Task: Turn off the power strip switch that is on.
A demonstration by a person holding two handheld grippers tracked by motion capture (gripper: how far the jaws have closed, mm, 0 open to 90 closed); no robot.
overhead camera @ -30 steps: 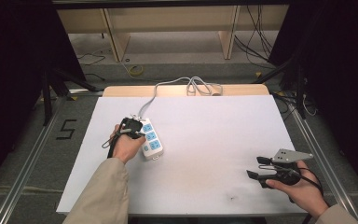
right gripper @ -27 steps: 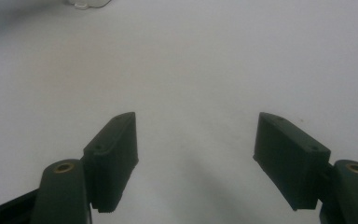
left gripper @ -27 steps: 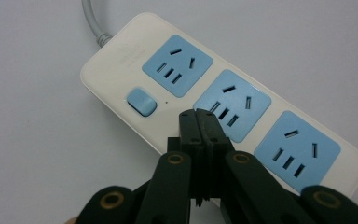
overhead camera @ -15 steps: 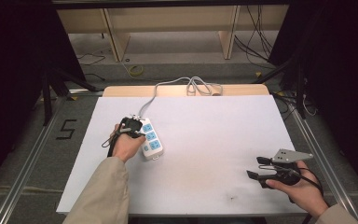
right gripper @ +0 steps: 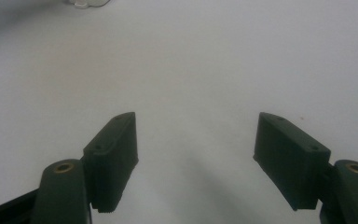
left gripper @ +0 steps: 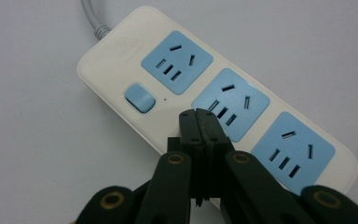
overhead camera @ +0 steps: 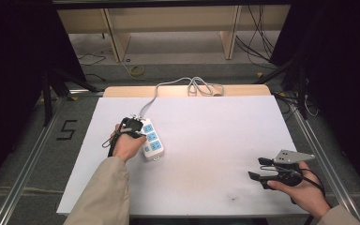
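Left gripper closed over the power strip's switch side, right gripper idle.

I have the left gripper (left gripper: 199, 122) with its black jaws pressed fully together, holding nothing, tips poised over the cream-white plastic power strip with three blue sockets (left gripper: 214, 100), which lies on the left part of the white table sheet (overhead camera: 215, 140), its grey cord (overhead camera: 178, 86) running off to the far edge. The small blue rocker switch (left gripper: 140, 97) sits just beside the tips, so I judge the step is to press it: I should keep the jaws together as one blunt point, shift slightly toward the switch and push straight down (a slanted push could skid the strip). The right gripper (right gripper: 196, 154) waits well apart near the right edge, jaws spread wide and empty. Whether the tips already touch the strip I cannot tell; in the high view my hand (overhead camera: 127, 145) covers part of it.
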